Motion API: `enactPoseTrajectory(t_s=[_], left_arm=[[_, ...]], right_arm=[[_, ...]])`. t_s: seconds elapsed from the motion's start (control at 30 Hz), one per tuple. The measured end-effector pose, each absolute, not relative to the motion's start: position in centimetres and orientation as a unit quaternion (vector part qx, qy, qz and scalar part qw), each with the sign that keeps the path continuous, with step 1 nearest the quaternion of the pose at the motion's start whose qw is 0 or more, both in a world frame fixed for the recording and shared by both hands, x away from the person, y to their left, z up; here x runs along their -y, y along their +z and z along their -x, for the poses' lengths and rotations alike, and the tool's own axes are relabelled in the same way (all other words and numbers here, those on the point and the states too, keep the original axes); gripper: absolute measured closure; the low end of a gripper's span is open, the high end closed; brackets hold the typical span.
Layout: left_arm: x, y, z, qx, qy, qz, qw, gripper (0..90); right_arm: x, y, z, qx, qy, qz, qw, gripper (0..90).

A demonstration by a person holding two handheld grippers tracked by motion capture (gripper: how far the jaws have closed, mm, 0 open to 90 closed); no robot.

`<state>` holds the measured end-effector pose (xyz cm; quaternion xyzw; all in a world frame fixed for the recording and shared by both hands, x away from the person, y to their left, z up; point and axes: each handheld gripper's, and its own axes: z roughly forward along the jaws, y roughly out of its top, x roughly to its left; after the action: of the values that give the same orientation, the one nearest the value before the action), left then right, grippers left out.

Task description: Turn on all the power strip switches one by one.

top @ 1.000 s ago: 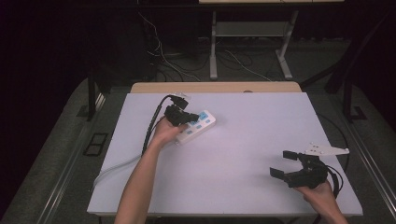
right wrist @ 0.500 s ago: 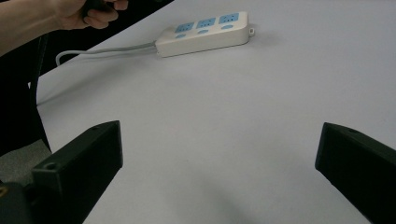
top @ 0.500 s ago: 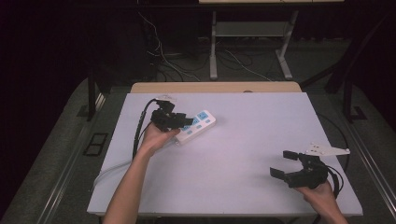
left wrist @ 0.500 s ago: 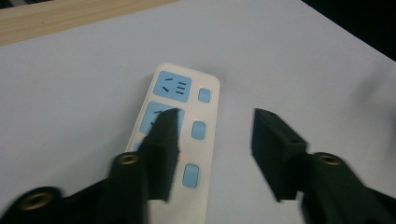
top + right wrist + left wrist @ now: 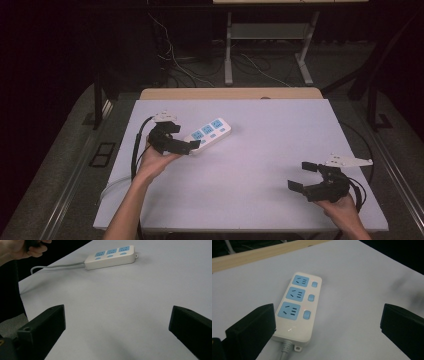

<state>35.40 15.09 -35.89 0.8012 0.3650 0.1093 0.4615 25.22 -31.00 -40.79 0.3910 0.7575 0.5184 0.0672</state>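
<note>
We see power strip ungrasped on table; left gripper beside it, right gripper apart, both agape.

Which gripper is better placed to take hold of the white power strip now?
The left gripper, probably. It sits right beside the power strip with its jaws open toward it. The right gripper, also open, is far off near the table's front right corner.

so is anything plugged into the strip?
No. All three blue sockets on the strip sit empty in the left gripper view; whether its switches are on, cannot tell.
</note>
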Motion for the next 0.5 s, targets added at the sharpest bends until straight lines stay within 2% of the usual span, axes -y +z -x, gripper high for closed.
enactPoseTrajectory(t_s=[0.5], left_arm=[[-16.6,-37.2,-29.4,-0.334,0.116,-0.785,0.509,0.0]], right_arm=[[30.8,-40.7,-25.1,-0.757,0.519,-0.391,0.066,0.5]])
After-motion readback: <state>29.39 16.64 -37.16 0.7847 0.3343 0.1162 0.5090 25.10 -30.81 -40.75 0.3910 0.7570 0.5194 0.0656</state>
